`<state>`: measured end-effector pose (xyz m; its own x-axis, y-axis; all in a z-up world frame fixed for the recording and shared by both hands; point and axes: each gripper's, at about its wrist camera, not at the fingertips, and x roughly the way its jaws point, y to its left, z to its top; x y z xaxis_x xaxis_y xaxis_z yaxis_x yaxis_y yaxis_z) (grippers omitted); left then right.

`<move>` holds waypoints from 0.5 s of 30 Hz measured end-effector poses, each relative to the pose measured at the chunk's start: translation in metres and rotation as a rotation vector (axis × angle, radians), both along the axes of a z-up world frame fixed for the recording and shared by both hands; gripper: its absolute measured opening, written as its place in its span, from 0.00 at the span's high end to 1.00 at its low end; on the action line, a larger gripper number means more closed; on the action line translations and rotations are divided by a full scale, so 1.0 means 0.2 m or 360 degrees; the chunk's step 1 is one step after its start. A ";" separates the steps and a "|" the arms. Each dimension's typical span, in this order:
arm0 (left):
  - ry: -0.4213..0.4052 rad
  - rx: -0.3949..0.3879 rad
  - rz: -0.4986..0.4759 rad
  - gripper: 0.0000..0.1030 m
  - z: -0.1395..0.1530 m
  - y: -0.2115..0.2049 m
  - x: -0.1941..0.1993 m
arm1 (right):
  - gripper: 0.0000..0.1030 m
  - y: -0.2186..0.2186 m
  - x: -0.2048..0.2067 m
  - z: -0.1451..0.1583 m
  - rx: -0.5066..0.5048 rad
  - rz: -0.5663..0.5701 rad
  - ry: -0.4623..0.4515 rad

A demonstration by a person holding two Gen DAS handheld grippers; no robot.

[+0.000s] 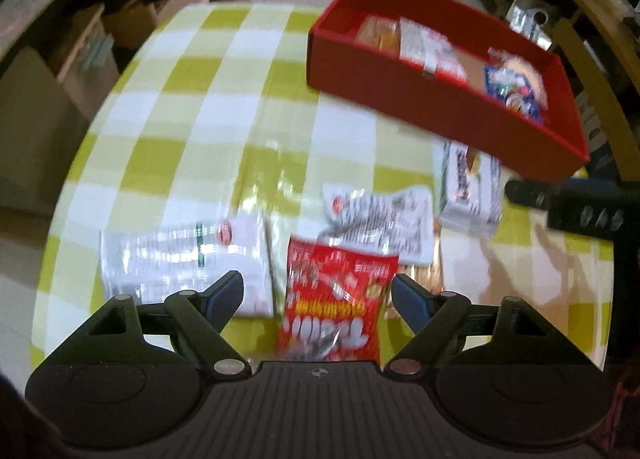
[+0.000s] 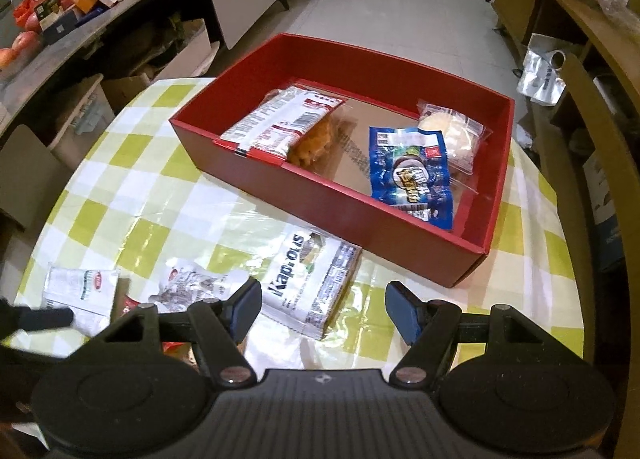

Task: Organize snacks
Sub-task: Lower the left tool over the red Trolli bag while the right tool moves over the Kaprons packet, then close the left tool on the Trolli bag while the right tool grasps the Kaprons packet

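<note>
Below, both tools released: left tool [image 1: 316, 295] over red packet [image 1: 336, 307], white wrappers [image 1: 184, 255] alongside, red box [image 2: 344, 195] beyond.

Left gripper [image 1: 318, 293] tilted steeply down, fingers apart, nothing held; right gripper [image 2: 322, 309] likewise, fingers parted

red box [image 2: 320, 195] on a yellow-green and white checked tablecloth [image 2: 132, 195]; blue packet [image 2: 412, 175] inside.

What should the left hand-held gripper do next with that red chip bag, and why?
Probably lower the left hand-held gripper a little and close on the red snack bag: its fingers stand open on either side of the bag, which lies on the table, outside the red box.
</note>
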<state>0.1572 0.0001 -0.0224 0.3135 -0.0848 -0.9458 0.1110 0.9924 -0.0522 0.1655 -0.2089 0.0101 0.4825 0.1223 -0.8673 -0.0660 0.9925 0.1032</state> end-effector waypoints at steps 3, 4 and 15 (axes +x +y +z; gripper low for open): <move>0.0031 0.0024 -0.0015 0.17 -0.04 -0.01 -0.03 | 0.26 0.02 -0.02 0.01 0.0002 0.0011 -0.0005; 0.0034 0.0032 -0.0028 0.17 -0.05 -0.02 -0.04 | 0.26 0.02 -0.02 0.01 0.0004 0.0014 -0.0003; 0.0112 -0.0004 -0.0021 0.15 -0.19 -0.09 0.00 | 0.26 -0.02 -0.06 0.00 0.0016 0.0008 0.0006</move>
<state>0.1579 -0.0180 -0.0609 0.2451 -0.0908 -0.9652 0.1204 0.9907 -0.0627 0.1545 -0.2120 0.0104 0.4788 0.1330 -0.8678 -0.0703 0.9911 0.1132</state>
